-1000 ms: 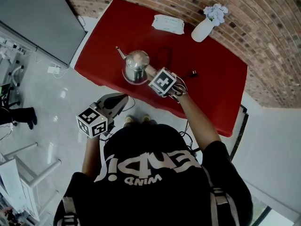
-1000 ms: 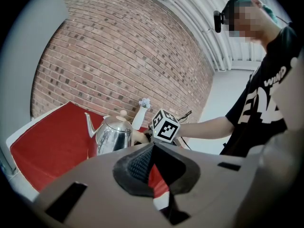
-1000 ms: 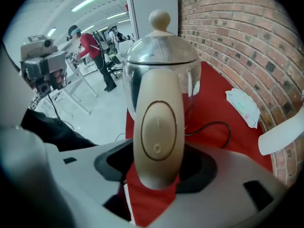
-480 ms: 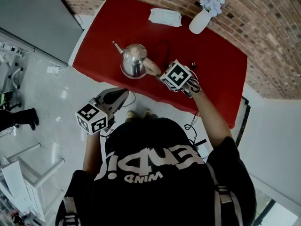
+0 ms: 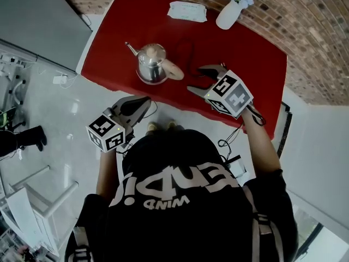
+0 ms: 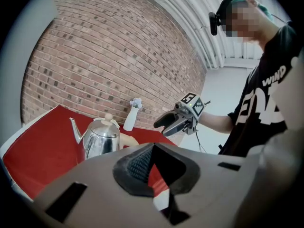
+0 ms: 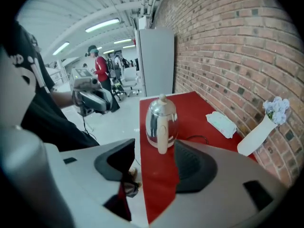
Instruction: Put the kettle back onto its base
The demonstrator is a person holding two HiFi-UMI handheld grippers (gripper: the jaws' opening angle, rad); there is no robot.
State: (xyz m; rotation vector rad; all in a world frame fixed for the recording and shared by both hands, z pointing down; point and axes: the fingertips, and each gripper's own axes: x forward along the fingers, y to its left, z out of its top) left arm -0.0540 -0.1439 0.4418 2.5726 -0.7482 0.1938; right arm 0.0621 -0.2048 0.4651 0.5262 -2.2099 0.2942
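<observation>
A shiny steel kettle (image 5: 151,63) with a cream handle (image 5: 173,71) stands upright on its round base (image 5: 151,81) on the red table (image 5: 245,64). My right gripper (image 5: 195,79) hovers open a little to the right of the handle, apart from it, holding nothing. In the right gripper view the kettle (image 7: 160,119) shows ahead between the open jaws of the right gripper (image 7: 152,163). My left gripper (image 5: 145,101) hangs shut over the floor, off the table's front edge. From the left gripper (image 6: 151,172) the kettle (image 6: 101,139) is ahead on the left.
A white vase with flowers (image 5: 230,11) and a white folded cloth (image 5: 187,11) sit at the table's far side by the brick wall (image 5: 316,31). A black cord (image 5: 188,53) runs behind the kettle. A grey panel (image 5: 32,15) stands left of the table.
My right gripper was at the kettle's handle; it has drawn back to the right, off the handle, jaws open. The kettle stays upright on the table. The left gripper has barely moved.
</observation>
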